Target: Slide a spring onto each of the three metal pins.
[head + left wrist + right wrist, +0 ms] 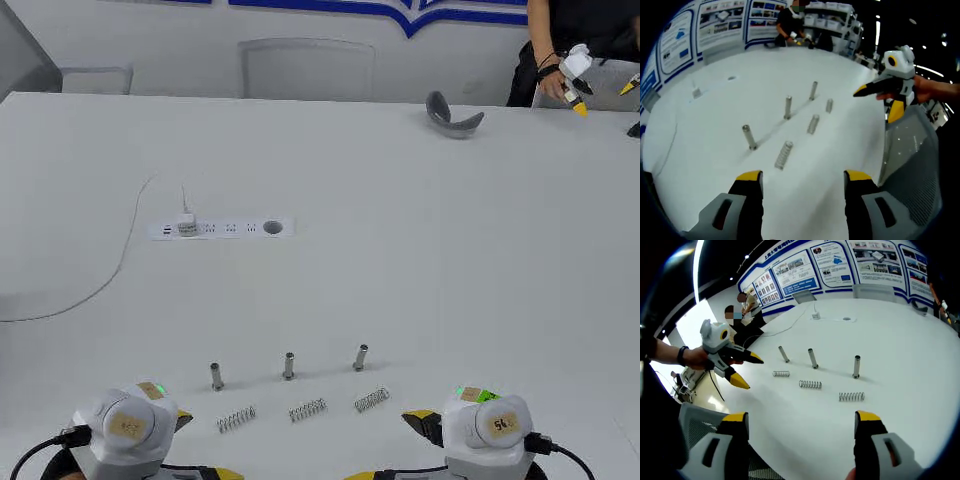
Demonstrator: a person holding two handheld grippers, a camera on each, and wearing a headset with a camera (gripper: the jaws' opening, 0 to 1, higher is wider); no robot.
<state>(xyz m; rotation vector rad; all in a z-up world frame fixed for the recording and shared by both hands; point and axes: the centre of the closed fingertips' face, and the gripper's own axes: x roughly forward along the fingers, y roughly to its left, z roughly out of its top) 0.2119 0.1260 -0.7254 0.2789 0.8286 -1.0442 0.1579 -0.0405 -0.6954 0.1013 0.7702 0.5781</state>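
Three short metal pins (289, 365) stand upright in a row on the white table (400, 250). In front of each lies a loose spring (308, 409). My left gripper (200, 447) is at the near left and my right gripper (392, 448) at the near right, both off the springs. In the left gripper view my open left gripper (803, 176) faces the nearest spring (783, 154) and pin (749, 136). In the right gripper view my open right gripper (801, 417) faces the closest spring (851, 396) and pin (856, 366). Nothing sits between either pair of jaws.
A white power strip (220, 228) with a plug and thin cable lies mid-table on the left. A grey curved object (453, 115) rests at the far right. A person (575, 50) with another gripper works at the far corner. Chairs (305, 68) line the far edge.
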